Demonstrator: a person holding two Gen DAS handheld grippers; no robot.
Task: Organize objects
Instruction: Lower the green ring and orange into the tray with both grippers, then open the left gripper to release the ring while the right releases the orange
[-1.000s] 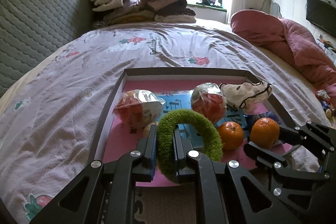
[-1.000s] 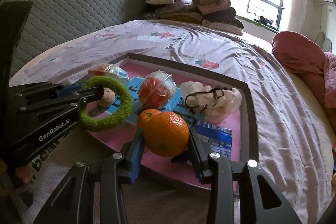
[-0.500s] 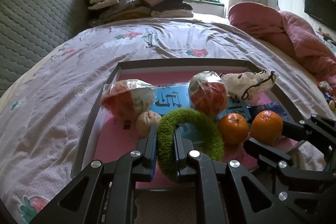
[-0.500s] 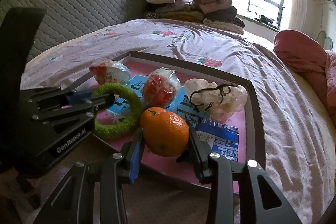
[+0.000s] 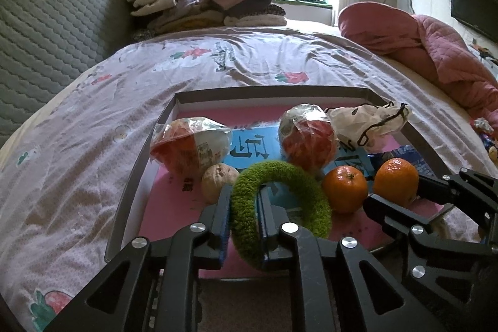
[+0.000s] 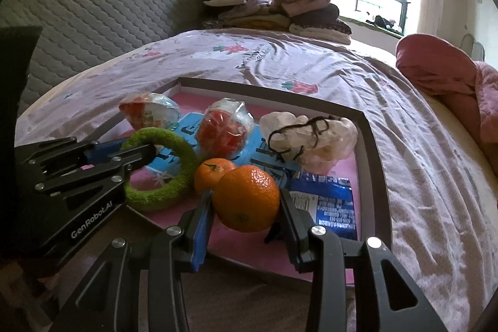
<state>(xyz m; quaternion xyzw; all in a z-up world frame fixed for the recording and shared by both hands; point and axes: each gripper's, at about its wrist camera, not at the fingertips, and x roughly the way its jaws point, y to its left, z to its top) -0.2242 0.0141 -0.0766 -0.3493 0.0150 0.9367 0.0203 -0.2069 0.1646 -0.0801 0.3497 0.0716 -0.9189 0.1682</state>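
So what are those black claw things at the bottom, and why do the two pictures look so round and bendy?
Those claws are grabbing tools. A person holds one in each hand, and each tool has a small camera looking out along its two fingers. The lens is very wide, so straight things look curved.

One picture comes from the left tool. It is squeezing a fuzzy green ring. The other comes from the right tool, which is pinching an orange.

Both are at the near edge of a shallow box with a pink floor, lying on a bed. In the box are another orange, two round things wrapped in shiny plastic, a small walnut, a little white pouch with a black string and a blue packet.

Each tool also shows up in the other's picture.
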